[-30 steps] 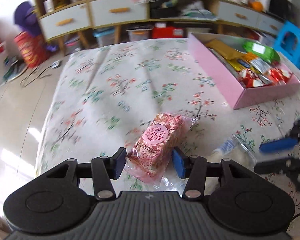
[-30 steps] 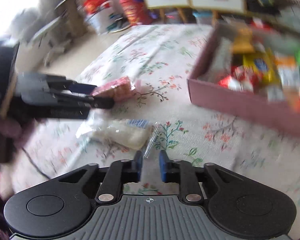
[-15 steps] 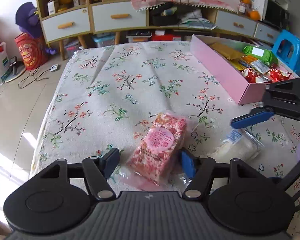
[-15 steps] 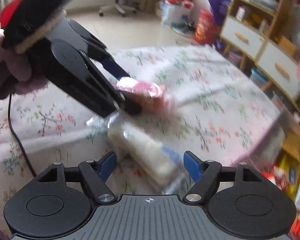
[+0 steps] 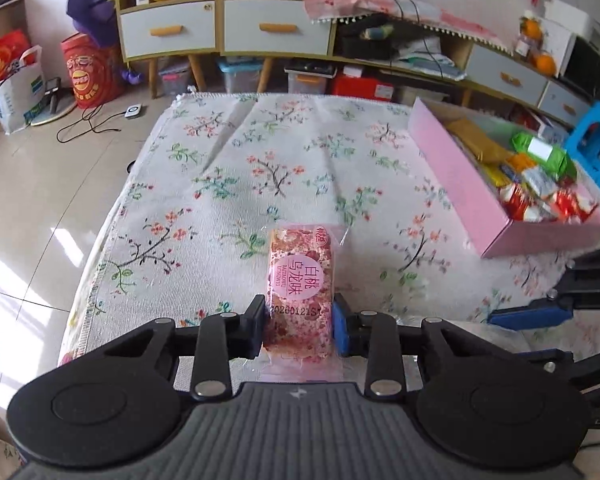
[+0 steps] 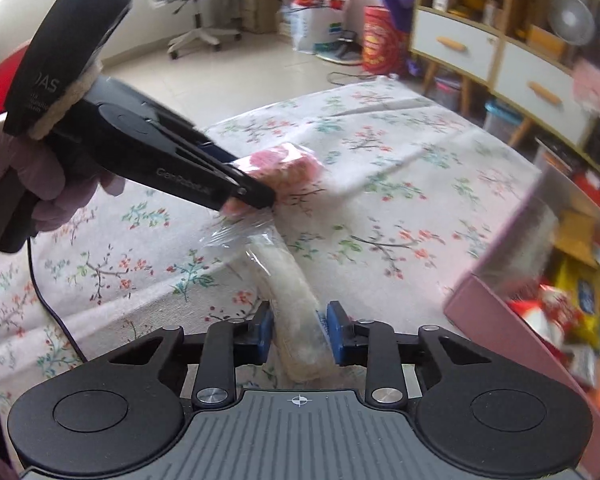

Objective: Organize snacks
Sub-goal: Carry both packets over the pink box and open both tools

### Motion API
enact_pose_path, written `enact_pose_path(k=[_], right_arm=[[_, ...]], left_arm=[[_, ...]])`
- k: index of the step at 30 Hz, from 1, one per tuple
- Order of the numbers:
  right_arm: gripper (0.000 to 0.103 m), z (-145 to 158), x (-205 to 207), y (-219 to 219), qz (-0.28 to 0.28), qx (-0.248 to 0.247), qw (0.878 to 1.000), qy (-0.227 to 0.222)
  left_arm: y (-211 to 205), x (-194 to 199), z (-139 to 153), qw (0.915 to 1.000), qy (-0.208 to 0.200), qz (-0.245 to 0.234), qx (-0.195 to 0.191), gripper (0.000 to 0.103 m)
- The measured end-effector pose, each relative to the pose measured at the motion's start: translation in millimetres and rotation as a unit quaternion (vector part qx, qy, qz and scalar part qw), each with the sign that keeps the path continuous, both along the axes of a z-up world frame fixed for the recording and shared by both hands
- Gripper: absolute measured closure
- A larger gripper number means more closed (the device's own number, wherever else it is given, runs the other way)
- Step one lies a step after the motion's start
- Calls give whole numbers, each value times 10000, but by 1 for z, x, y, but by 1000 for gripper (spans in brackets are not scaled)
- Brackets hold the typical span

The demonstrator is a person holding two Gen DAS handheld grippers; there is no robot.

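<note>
A person's hand (image 6: 32, 176), seen at the left edge of the right wrist view, wraps the handle of the left gripper (image 5: 299, 326), which slopes down toward the floral tablecloth (image 5: 236, 184). Its jaws have just been closing, and they now press on both long sides of the pink snack packet (image 5: 301, 280), near the packet's closer end; the far end points away across the cloth. In the left wrist view the packet's near tail is cut off behind the gripper's own body, and in the right wrist view the same packet is smeared by blur, so its label cannot be read there. To the right of it, the right gripper (image 6: 299, 334) also angles downward, and the hand carrying it is out of sight. Its jaws have likewise just been closing; they sit against the two sides of the white snack packet (image 6: 296, 292), a pale bar in clear film whose crumpled far end lies just beneath the left gripper's tip. The near end of this bar disappears under the gripper's housing. From the left wrist view only a blue pad and black linkage of the right gripper show at the right edge, and the white bar is almost wholly hidden. Farther right stands the pink box (image 5: 460, 184), holding mixed wrapped snacks, well apart from both packets; in the right wrist view its contents are too blurred to tell apart.
</note>
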State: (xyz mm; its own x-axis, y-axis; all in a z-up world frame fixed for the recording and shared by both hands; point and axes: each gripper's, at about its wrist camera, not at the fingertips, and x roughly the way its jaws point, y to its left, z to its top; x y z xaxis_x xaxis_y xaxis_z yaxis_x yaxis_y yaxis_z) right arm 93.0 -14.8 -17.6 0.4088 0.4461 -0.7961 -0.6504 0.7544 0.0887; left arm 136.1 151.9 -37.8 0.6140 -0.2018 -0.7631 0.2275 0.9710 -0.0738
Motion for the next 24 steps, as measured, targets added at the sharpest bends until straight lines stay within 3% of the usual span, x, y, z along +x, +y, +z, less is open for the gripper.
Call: enact_pose_path(k=[7, 13, 20, 24], right_arm=[[76, 26, -7, -32, -498, 284, 9984, -36], [77, 49, -8, -74, -1243, 494, 9908, -219], [76, 56, 0, -127, -2257, 716, 9711, -314], [76, 51, 8, -161, -2933, 780, 9524, -294]], left_arm=[[-20, -6, 18, 9999, -9, 56, -88, 73], [-47, -10, 31, 9997, -60, 1, -217, 73], [-90, -12, 36, 9989, -189, -208, -364, 73], [-116, -6, 37, 9980, -246, -333, -481, 73]])
